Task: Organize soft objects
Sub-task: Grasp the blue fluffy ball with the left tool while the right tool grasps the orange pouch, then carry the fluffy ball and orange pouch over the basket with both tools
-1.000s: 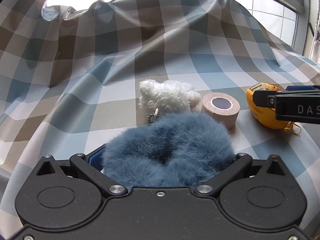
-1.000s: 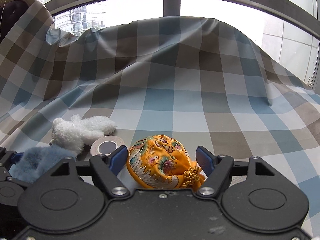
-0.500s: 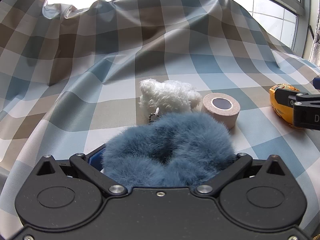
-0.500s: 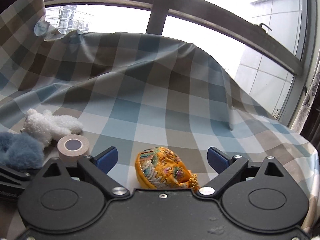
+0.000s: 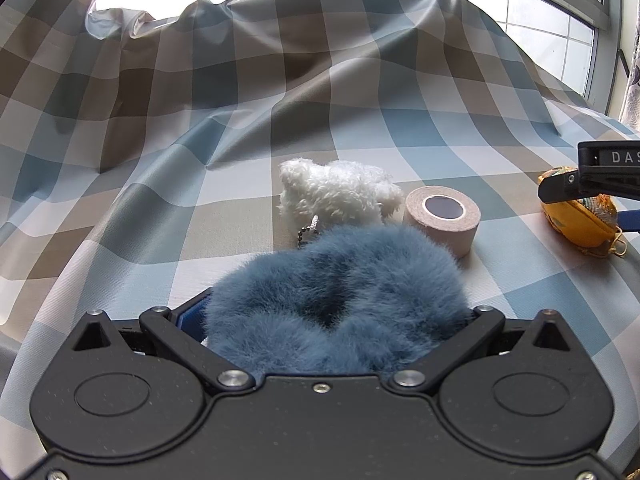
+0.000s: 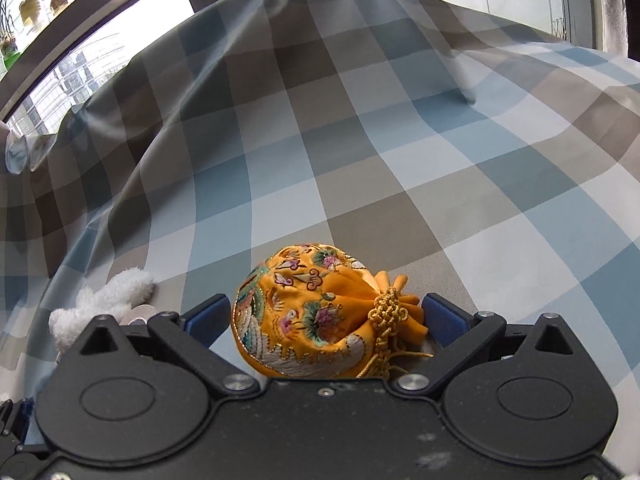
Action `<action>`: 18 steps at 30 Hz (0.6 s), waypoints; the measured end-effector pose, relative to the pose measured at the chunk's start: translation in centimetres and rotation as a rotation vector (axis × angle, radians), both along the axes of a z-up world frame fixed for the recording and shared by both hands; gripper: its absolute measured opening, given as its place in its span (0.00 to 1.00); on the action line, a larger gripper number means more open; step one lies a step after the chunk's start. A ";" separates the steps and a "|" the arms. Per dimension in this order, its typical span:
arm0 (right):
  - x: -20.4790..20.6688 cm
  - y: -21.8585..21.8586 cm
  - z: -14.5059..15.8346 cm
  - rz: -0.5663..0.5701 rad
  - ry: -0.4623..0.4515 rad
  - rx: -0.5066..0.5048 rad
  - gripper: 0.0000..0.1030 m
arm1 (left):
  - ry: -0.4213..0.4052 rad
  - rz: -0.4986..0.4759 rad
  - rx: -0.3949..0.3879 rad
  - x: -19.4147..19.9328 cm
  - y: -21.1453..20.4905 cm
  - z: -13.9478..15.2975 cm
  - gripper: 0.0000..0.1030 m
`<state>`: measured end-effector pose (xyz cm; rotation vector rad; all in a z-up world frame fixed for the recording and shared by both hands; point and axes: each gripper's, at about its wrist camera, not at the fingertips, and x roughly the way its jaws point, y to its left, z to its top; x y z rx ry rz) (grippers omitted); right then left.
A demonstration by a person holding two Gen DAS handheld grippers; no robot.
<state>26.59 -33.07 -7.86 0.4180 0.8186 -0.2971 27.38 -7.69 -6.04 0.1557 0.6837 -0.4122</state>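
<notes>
A fluffy blue scrunchie lies between the open fingers of my left gripper on the checked cloth. A white plush toy with a bead chain sits just beyond it. A beige tape roll stands to its right. My right gripper is open around an orange embroidered pouch with a gold knot; its blue pads stand on both sides, not pressing it. The pouch also shows in the left wrist view at far right, with the right gripper over it. The plush shows at the left in the right wrist view.
The checked blue, brown and white cloth covers the whole surface and rises in a hump at the back. Windows lie behind it. A curtain hangs at the far right.
My right gripper opened, then tilted and shifted around the orange pouch, which now lies between its open fingers. My left gripper and the blue scrunchie stayed in place.
</notes>
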 end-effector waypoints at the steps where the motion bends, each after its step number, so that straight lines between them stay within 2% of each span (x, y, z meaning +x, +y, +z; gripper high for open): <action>1: 0.0 0.2 0.1 0.007 0.003 -0.009 0.91 | -0.001 0.001 0.003 0.0 0.0 0.0 0.98; 4: -0.2 0.6 0.2 0.047 -0.001 -0.024 0.88 | -0.003 0.007 0.010 -0.1 -0.2 0.1 0.95; 5: -0.3 0.8 0.2 0.057 -0.003 -0.030 0.88 | -0.005 0.009 0.013 -0.2 -0.3 0.1 0.91; 7: -0.6 0.9 0.4 0.070 -0.013 -0.030 0.88 | -0.008 0.015 0.020 -0.3 -0.4 0.2 0.75; 10: -1.2 0.5 0.8 0.070 -0.037 -0.014 0.88 | -0.008 -0.011 0.007 -0.9 -0.5 0.7 0.60; 15: -2.1 -0.4 1.4 0.041 -0.087 0.011 0.88 | -0.037 -0.020 0.055 -2.2 -1.0 1.7 0.57; 18: -2.5 -0.8 1.7 0.026 -0.122 0.034 0.88 | -0.037 -0.003 0.038 -3.0 -0.6 3.0 0.57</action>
